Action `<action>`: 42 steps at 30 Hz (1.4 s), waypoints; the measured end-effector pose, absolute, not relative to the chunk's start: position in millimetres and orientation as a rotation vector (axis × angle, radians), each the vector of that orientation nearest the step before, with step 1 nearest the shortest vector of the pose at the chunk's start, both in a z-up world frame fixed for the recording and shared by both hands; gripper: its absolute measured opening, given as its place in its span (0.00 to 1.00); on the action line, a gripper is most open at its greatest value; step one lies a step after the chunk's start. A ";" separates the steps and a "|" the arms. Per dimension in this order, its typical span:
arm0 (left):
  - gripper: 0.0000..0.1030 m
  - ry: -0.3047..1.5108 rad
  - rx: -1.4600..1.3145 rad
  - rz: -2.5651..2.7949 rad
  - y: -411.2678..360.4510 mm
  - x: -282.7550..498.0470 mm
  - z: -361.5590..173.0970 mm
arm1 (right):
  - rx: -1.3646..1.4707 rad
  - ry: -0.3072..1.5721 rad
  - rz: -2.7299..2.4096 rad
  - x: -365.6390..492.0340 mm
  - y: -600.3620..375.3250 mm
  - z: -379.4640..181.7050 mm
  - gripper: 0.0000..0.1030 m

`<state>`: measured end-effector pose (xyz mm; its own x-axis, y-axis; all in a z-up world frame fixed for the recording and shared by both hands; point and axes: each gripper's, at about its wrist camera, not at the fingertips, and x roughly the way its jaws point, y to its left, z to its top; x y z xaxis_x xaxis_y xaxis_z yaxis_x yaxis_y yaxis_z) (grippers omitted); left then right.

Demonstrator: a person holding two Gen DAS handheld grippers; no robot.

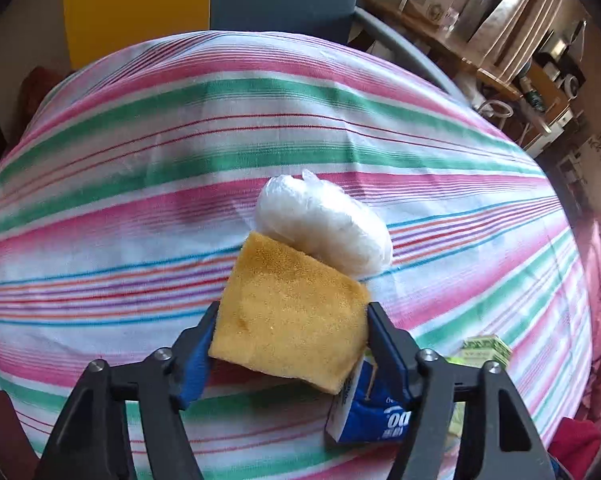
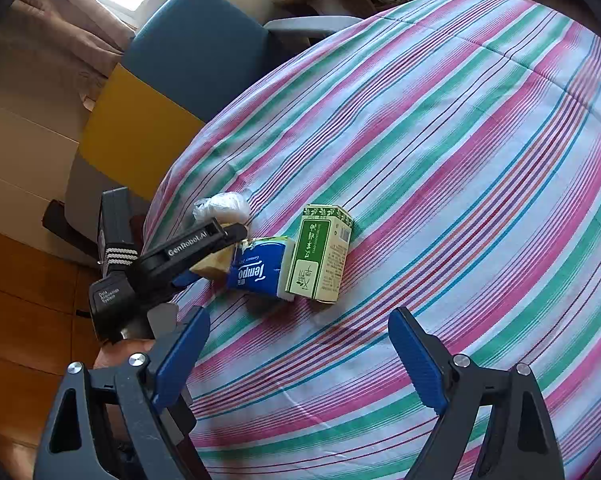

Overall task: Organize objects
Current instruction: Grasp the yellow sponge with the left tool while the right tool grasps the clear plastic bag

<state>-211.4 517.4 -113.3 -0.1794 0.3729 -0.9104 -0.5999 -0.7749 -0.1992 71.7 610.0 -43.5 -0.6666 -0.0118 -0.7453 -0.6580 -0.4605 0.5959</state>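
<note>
- The left gripper (image 1: 290, 344) has its fingers (image 1: 196, 354) pressed against both sides of a yellow sponge (image 1: 292, 316), so it holds the sponge; the sponge sits between the fingers and juts out past their tips.
- The blue tissue pack (image 2: 260, 268) serves as landmark: the sponge is right against its left side, over the striped cloth (image 2: 460, 160) that covers the bench, and whether it already rests on the cloth I cannot tell.
- The right gripper (image 2: 296, 360) hovers nearer the camera than the tissue pack, its fingers (image 2: 416, 364) wide apart with nothing between them.
- Just right of the tissue pack, touching it or nearly so, lies a green box (image 2: 320, 256).
- Behind the tissue pack and the sponge lies a white plastic bag bundle (image 1: 324, 224), touching the sponge's far edge.
- My judgement: the sorting looks well along, with four things gathered in one tight cluster; what seems left is to set the sponge down and let go.
</note>
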 end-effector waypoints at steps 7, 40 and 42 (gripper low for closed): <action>0.62 0.209 -1.446 1.999 441.3 -170.6 -94.3 | -0.973 1.301 2.175 71.7 609.8 -42.5 0.89; 0.64 0.111 -1.447 1.929 360.0 -94.7 -116.5 | -1.363 0.317 2.437 -167.9 593.0 -59.2 0.70; 0.64 0.111 -1.441 1.932 360.4 -94.0 -116.5 | -1.397 0.282 2.448 -176.0 590.4 -65.0 0.54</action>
<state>-94.0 360.4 -116.5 -0.1231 0.4850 -0.8658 -0.5812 -0.7424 -0.3333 -176.0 590.4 -65.0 -0.4777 0.1669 -0.8625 -0.3583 -0.9334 0.0178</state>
